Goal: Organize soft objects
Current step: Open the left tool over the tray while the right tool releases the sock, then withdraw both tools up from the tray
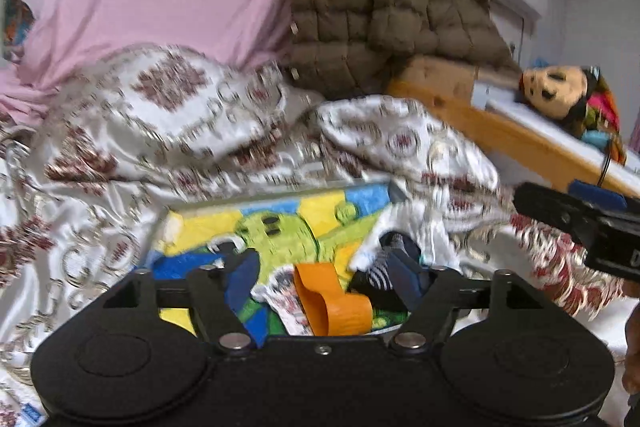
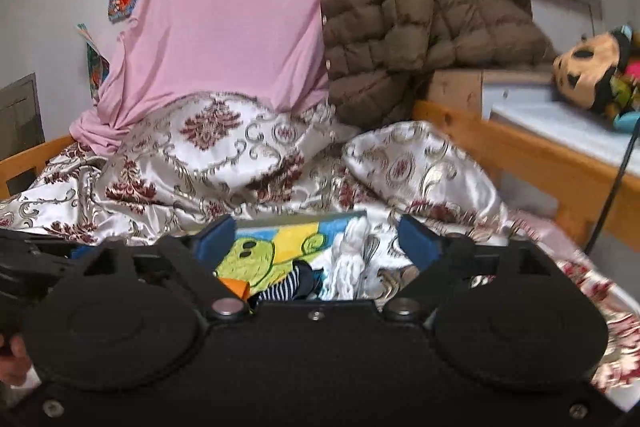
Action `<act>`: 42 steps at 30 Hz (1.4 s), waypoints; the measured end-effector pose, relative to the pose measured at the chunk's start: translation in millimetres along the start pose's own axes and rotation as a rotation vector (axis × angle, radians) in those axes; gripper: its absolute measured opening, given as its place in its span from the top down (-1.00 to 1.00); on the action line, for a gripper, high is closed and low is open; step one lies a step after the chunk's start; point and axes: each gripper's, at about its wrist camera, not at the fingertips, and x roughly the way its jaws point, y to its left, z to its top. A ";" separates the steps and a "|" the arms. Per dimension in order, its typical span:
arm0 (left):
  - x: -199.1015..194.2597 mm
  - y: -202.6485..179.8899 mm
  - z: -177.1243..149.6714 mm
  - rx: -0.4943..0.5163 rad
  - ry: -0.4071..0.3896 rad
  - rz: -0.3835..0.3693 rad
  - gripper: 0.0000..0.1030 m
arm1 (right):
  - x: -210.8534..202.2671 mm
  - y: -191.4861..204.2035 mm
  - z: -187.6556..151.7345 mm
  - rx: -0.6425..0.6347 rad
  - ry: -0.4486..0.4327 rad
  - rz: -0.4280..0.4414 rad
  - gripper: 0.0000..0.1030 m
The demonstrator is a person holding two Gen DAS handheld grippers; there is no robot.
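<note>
Both grippers stood apart w/ nothing in them. Left gripper [image 1: 324, 267] had its blue pads spread moderately wide over the pile; right gripper [image 2: 316, 239] was spread very wide, pads clear of everything.

Task items lay loose on the cartoon-print blanket [image 1: 280, 227], which sat on the patterned satin bedspread [image 1: 160, 115]: an orange strap-like piece [image 1: 332, 303], a striped sock [image 1: 380, 267] & a white knit item [image 2: 352, 267] just beside it at the blanket's right edge. In the left wrist view the sock & the orange piece sat between the left pads, not pinched as far as could be seen.

Risks, as judged from here:
- Items overlapped & touched, so a close could've grabbed two at once, or caught blanket cloth w/ the sock.
- Satin looked slippery; the blanket & its load could've slid when tugged.
- Right gripper showed at the right edge of the left view, so the two were near each other & could've knocked together working the same small pile.
- Left view was blurred, so the exact pad-to-sock gap couldn't be told; a mis-aimed pinch seemed likely.
</note>
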 end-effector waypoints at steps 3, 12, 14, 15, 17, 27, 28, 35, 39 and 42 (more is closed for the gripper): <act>-28.0 1.7 4.2 -0.004 -0.061 0.002 -0.51 | -20.8 4.6 7.3 0.003 -0.057 -0.016 -0.80; -109.4 11.5 3.4 -0.015 -0.197 0.010 -0.79 | -85.2 31.1 13.1 -0.039 -0.210 -0.050 -0.97; -124.8 14.6 -0.5 -0.018 -0.219 0.013 -0.94 | -98.8 37.4 10.2 -0.041 -0.237 -0.053 -0.98; -133.2 16.4 -2.9 -0.023 -0.230 0.013 -0.95 | -104.6 39.6 9.0 -0.040 -0.252 -0.052 -0.98; -148.9 19.9 -7.9 -0.031 -0.247 0.010 -0.98 | -118.9 43.1 3.2 -0.031 -0.283 -0.047 -0.99; -215.5 32.0 -44.0 -0.016 -0.319 0.012 -0.98 | -175.6 69.5 -23.4 -0.008 -0.351 -0.054 -0.99; -221.3 32.4 -48.4 -0.011 -0.322 0.011 -0.98 | -180.5 73.2 -26.7 -0.008 -0.346 -0.053 -0.99; -257.3 33.4 -77.7 0.032 -0.323 0.024 -0.98 | -182.8 90.8 -33.2 -0.064 -0.257 -0.122 -0.99; -276.9 38.6 -90.4 0.082 -0.295 0.017 -0.98 | -191.3 93.2 -38.6 -0.027 -0.198 -0.150 -0.99; -289.5 45.0 -99.6 0.108 -0.258 0.024 -0.98 | -200.0 97.2 -44.7 -0.015 -0.149 -0.168 -0.99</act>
